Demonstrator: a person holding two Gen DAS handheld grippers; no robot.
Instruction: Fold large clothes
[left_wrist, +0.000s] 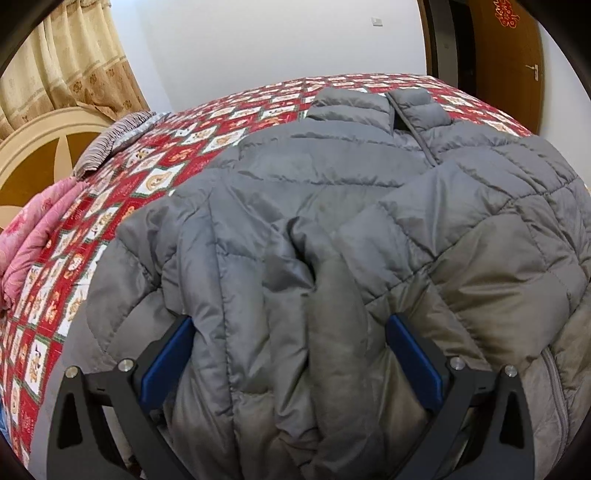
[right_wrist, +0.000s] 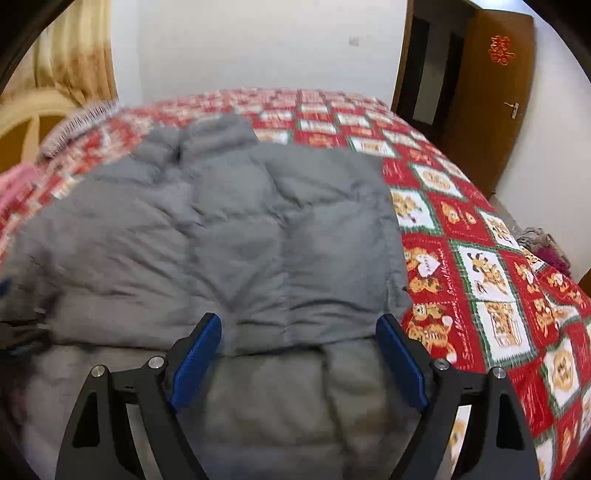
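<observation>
While jacket (left_wrist: 332, 206) lies on bed (right_wrist: 480, 266), left gripper (left_wrist: 291, 332) fingers clench bunched fabric; right gripper (right_wrist: 299, 332) fingers spread, released.

The puffer jacket (left_wrist: 332, 206) is plain grey, quilted in stitched panels, with a grey zip. Under it, the bedspread (right_wrist: 480, 258) is a check of red and white squares edged in green, each square printed with orange cartoon bears. Left of the jacket lies a pink quilt (left_wrist: 33, 236) with a faint floral print, and beyond that a pillow (left_wrist: 110, 140) in fine grey stripes. Behind the pillow the headboard (left_wrist: 40, 147) is cream and brown; the curtain (left_wrist: 70, 62) is beige with small floral motifs. Beyond the jacket the wall (left_wrist: 258, 44) is white. To its right, the door (right_wrist: 495, 92) is brown with a red ornament. Each hand-held gripper is black with blue pads (right_wrist: 195, 362).
</observation>
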